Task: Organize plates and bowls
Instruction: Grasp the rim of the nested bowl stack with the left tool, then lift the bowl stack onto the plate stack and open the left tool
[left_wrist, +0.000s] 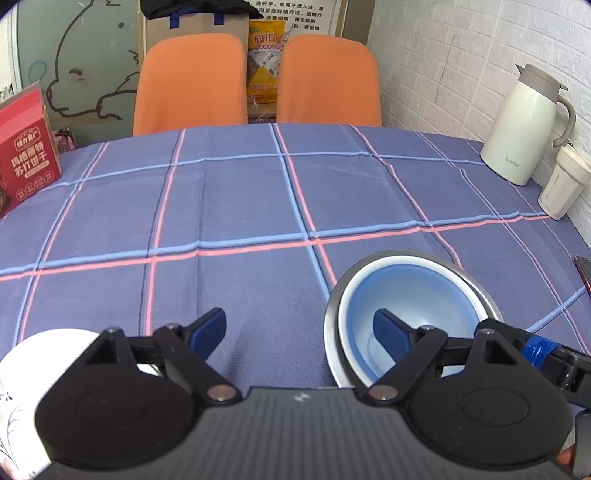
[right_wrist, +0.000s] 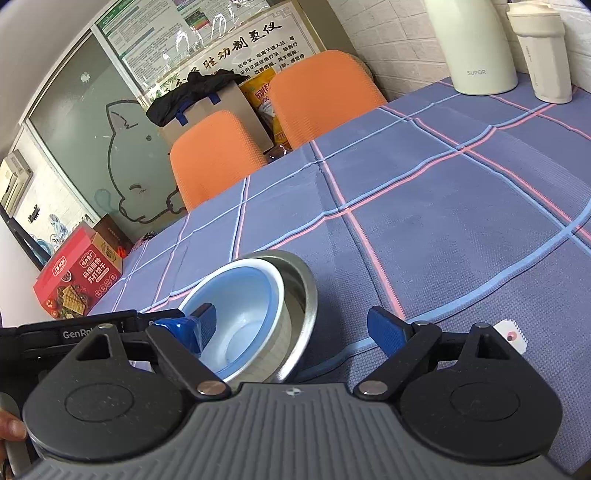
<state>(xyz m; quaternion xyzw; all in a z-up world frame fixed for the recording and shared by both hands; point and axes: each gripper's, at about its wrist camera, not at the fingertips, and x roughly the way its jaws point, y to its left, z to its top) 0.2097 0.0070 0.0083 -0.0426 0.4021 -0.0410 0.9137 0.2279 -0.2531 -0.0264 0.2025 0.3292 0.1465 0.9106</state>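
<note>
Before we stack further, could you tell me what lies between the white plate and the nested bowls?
Only bare checked tablecloth separates the white plate from the nested bowls, as the left wrist view shows.

Bright, even indoor light; sharp centres, fisheye-bent, dark-cornered edges.

A plastic bowl (left_wrist: 399, 295) sits nested inside a metal bowl (left_wrist: 476, 291) on the near right part of the table (left_wrist: 258, 206). At the near left edge lies a plate (left_wrist: 55, 343), well apart from the bowls. A biscuit box (left_wrist: 26, 151) stands at the far left edge. At the far right, against the brick wall (left_wrist: 461, 55), a thermos jug (left_wrist: 524, 125) stands with a lidded cup (left_wrist: 563, 184) just beside it on the right. Behind the table two chairs (left_wrist: 190, 85) stand side by side, with a paper bag (left_wrist: 195, 26) behind the left one
</note>
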